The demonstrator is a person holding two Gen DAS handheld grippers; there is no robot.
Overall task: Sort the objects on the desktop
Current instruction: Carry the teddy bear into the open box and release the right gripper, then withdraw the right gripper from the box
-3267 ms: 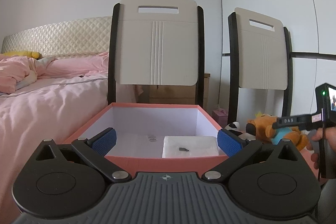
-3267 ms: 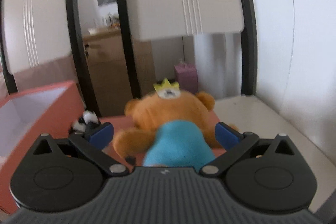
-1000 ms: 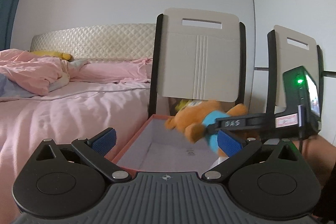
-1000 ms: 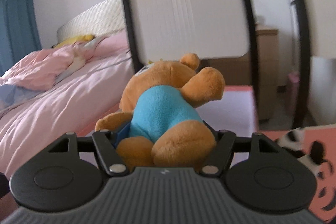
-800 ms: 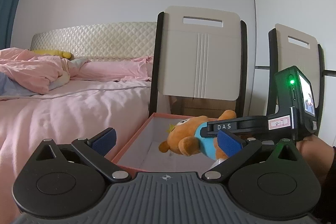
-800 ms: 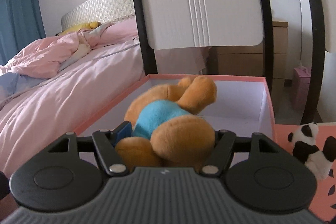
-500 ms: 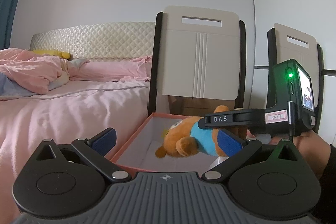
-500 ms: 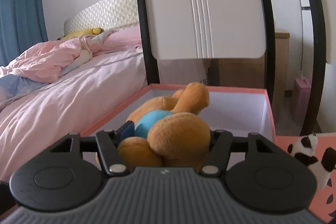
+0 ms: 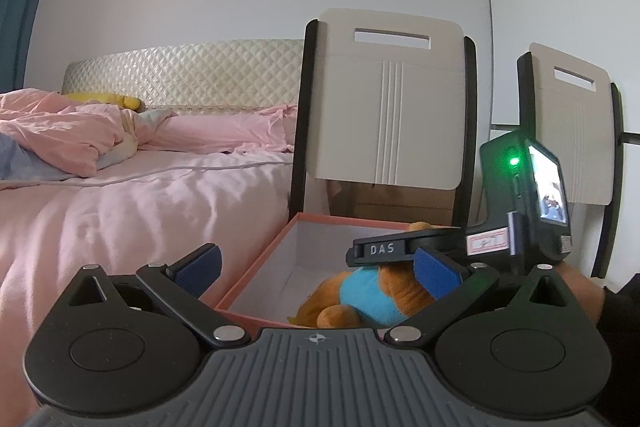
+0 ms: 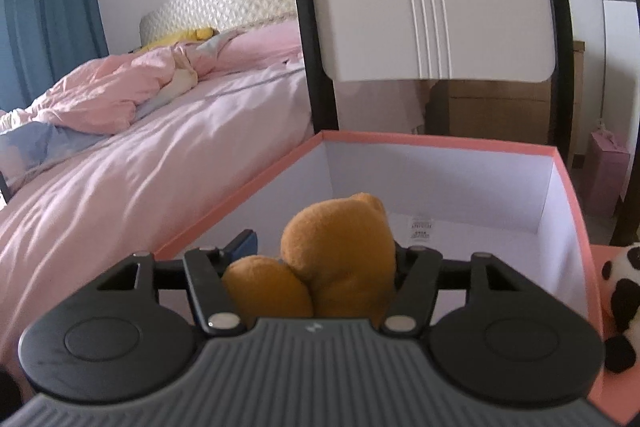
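Note:
An orange plush bear (image 10: 340,247) in a blue shirt sits between the fingers of my right gripper (image 10: 320,247), whose pads still squeeze its body while the jaws are opening. The bear (image 9: 368,295) hangs low inside the pink box (image 10: 440,141) with white walls, close to its floor; whether it touches is hidden. In the left wrist view the right gripper (image 9: 400,247) reaches in from the right over the box (image 9: 256,267). My left gripper (image 9: 318,267) stands open at the box's near edge with nothing between its fingers.
A small panda plush (image 10: 620,291) lies on a pink surface right of the box. Two white chair backs (image 9: 384,103) stand behind the box, and a bed with pink covers (image 9: 120,187) runs along the left. A hand and dark sleeve (image 9: 592,303) hold the right gripper.
My right gripper has carried the bear forward and a little lower, down into the box. The left gripper has stayed where it was, still open.

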